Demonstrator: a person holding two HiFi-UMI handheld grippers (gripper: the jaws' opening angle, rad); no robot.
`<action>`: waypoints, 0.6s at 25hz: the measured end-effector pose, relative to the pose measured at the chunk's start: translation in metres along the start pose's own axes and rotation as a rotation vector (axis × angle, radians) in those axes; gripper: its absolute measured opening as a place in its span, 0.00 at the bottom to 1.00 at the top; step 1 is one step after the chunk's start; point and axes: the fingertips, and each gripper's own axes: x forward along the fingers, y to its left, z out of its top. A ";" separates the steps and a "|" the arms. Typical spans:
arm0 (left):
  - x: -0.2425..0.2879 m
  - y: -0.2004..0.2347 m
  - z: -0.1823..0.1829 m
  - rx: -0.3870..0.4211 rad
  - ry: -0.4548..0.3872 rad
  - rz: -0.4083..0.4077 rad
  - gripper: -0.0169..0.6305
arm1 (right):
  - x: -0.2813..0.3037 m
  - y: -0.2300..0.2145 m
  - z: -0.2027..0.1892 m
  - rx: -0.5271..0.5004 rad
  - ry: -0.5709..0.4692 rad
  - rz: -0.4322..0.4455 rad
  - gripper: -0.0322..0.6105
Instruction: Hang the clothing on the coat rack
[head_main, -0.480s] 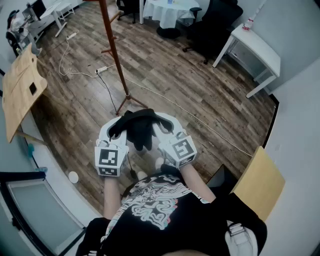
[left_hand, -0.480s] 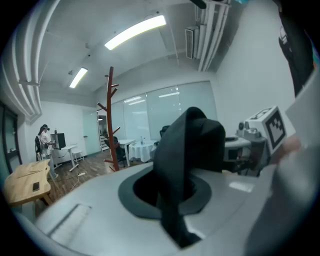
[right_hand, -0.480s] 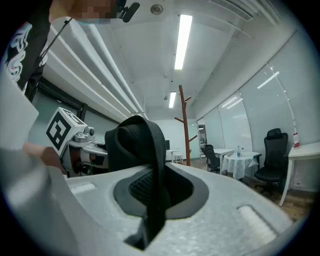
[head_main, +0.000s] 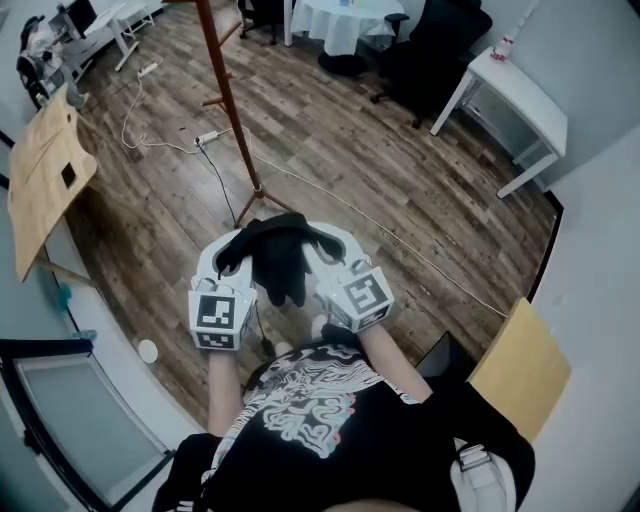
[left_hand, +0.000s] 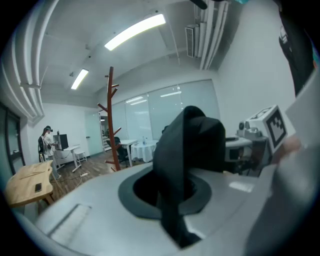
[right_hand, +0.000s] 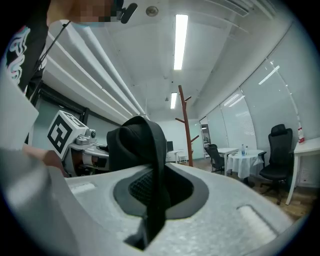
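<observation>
A black garment (head_main: 274, 255) hangs bunched between my two grippers, just above the person's chest in the head view. My left gripper (head_main: 234, 254) is shut on one end of the black garment (left_hand: 186, 150), which is pinched in the slot between the jaws. My right gripper (head_main: 326, 250) is shut on the other end of the black garment (right_hand: 145, 150). The reddish-brown coat rack (head_main: 226, 104) stands on the wooden floor just ahead, its base (head_main: 256, 200) close to the grippers. The coat rack shows as a branching pole in the left gripper view (left_hand: 110, 120) and the right gripper view (right_hand: 185, 125).
White cables and a power strip (head_main: 205, 138) lie on the floor beside the rack. A wooden board table (head_main: 45, 175) stands at the left. A white desk (head_main: 518, 92), black office chairs (head_main: 430, 45) and a cloth-covered table (head_main: 345, 20) stand at the back.
</observation>
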 end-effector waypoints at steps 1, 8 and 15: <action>0.002 0.000 0.002 -0.002 -0.003 0.007 0.04 | 0.001 -0.002 0.000 0.002 -0.002 0.004 0.09; 0.019 -0.005 0.006 -0.019 0.003 0.032 0.04 | -0.001 -0.018 0.001 -0.005 0.009 0.037 0.09; 0.035 -0.024 0.015 -0.018 -0.021 0.065 0.04 | -0.011 -0.043 -0.001 0.008 0.001 0.062 0.09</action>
